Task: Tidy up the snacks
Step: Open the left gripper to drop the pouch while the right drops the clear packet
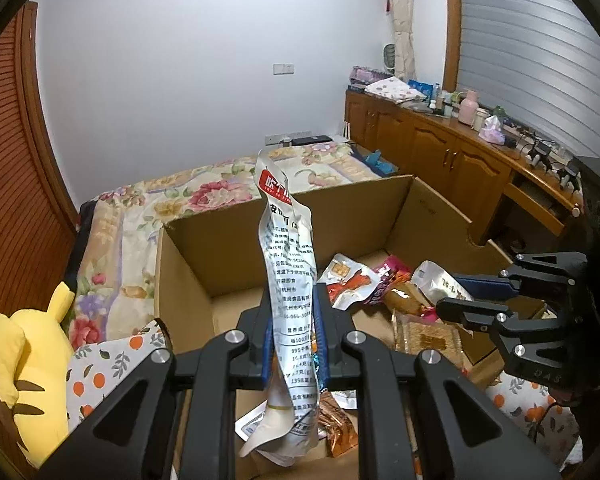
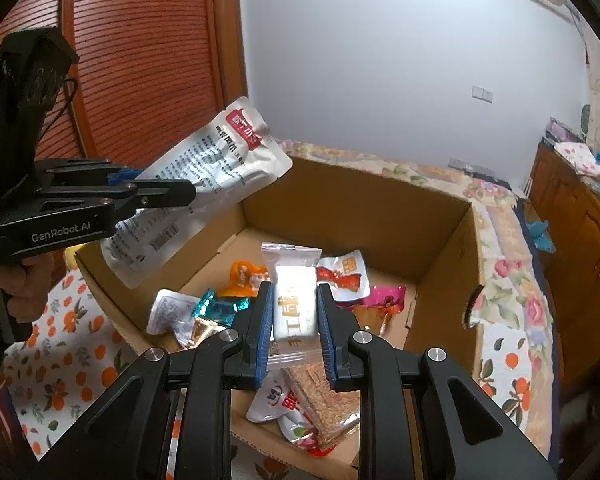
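My left gripper is clamped on a silver pouch, held over the cardboard box's near-left corner. My right gripper is clamped on a clear-wrapped white snack, over the box middle. Risks: the pouch is pinched mid-body and floppy, so it could slip or drape over the box rim onto the bed; the right snack could land on the pile and slide.
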A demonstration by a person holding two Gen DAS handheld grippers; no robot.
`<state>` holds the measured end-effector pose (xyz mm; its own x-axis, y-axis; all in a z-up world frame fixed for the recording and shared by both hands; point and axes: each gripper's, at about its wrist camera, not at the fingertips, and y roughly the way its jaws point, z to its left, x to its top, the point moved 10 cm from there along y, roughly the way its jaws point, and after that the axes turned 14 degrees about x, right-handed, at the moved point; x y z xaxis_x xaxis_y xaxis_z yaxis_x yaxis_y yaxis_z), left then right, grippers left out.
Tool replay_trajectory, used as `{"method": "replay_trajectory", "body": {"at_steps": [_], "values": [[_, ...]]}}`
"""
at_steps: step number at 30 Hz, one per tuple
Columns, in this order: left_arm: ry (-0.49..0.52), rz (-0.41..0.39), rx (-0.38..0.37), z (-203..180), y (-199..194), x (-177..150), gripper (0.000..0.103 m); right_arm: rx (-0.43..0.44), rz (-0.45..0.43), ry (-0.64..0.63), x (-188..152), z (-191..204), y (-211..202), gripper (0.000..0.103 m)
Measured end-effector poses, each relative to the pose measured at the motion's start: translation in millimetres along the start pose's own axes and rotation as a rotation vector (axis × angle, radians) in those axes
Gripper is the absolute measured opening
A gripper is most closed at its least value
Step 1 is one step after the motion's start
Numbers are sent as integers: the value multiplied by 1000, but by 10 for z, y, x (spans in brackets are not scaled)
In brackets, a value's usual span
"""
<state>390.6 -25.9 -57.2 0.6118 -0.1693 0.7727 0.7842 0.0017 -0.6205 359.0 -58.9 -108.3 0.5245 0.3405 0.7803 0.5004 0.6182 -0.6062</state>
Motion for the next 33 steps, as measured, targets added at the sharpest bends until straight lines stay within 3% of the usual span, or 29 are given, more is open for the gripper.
{"method": "replay_trajectory", "body": {"at_steps": [19,22,27,33], "values": [[-34,-25,48,278,21,-84,21,20,57,13,-44,60,299,20],[-35,-29,45,276,-6,-99,23,23,60,19,-35,77,328,22],[-44,-30,39,272,-37,-139,29,21,52,2,-25,148,308,33],[-49,-34,48,292,-129,-211,32,12,30,12,-49,197,201,35]]}}
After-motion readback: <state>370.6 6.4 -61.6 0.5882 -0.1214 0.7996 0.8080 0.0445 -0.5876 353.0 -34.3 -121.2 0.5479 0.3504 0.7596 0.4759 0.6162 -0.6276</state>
